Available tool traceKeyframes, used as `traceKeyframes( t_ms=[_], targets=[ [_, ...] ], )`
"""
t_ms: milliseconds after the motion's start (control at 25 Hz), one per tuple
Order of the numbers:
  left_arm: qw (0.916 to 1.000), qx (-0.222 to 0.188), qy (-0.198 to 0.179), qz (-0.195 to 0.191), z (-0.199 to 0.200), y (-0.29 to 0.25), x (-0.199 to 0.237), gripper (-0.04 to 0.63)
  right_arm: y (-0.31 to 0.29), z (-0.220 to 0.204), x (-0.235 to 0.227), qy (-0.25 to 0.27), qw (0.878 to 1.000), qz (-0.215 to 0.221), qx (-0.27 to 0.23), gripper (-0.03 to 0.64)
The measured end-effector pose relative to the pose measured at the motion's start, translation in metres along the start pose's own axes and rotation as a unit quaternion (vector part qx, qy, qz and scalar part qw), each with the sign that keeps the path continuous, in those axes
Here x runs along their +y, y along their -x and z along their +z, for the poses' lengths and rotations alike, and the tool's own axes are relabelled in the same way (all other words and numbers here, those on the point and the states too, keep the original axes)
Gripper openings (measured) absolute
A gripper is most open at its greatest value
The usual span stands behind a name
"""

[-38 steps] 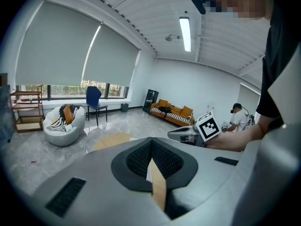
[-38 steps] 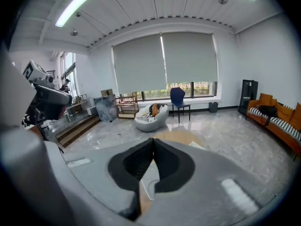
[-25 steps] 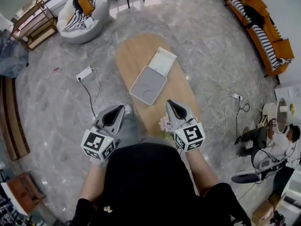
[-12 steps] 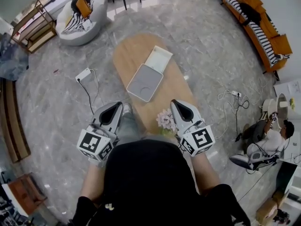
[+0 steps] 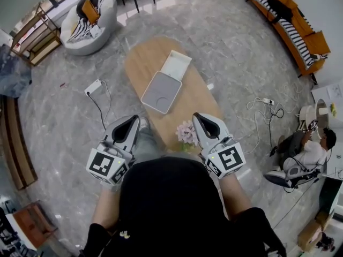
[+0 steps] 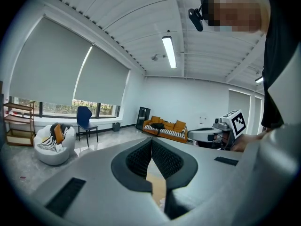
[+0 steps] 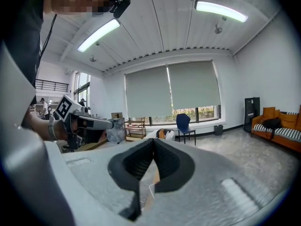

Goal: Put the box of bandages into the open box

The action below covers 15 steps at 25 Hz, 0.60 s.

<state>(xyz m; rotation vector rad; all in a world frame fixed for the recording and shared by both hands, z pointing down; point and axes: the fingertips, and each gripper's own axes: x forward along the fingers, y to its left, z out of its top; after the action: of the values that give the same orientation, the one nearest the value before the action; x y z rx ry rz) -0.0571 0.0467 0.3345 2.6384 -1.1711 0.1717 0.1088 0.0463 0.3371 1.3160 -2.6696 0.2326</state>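
An open white box lies on the oval wooden table (image 5: 199,98), its grey-lined base (image 5: 161,92) nearest me and its lid (image 5: 177,65) beyond it. I cannot make out a box of bandages in any view. My left gripper (image 5: 133,121) is held above the floor left of the table's near end, its jaws closed tip to tip (image 6: 151,141) with nothing between them. My right gripper (image 5: 196,117) hovers over the table's near end, also shut (image 7: 154,141) and empty. Each gripper shows in the other's view: the right gripper (image 6: 221,128) and the left gripper (image 7: 82,122).
A pink bunch of flowers (image 5: 187,133) stands at the table's near end, beside the right gripper. A power strip (image 5: 95,85) and cables lie on the marble floor to the left. A round armchair (image 5: 87,15), an orange sofa (image 5: 292,20) and a seated person (image 5: 308,149) ring the room.
The head view has drifted, so the table sits slightly further left in frame. The right gripper has shifted a little to the right. Both grippers stay shut and empty.
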Motion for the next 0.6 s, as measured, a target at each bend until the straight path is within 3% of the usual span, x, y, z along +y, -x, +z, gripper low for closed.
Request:
traceKeyframes(
  t_ms=[600],
  targets=[
    [0.9999,0.003,-0.012,-0.007,0.001,-0.007,-0.019,0.011,0.016,-0.007,-0.01,-0.013,1.0,-0.011,-0.003,-0.003]
  ],
)
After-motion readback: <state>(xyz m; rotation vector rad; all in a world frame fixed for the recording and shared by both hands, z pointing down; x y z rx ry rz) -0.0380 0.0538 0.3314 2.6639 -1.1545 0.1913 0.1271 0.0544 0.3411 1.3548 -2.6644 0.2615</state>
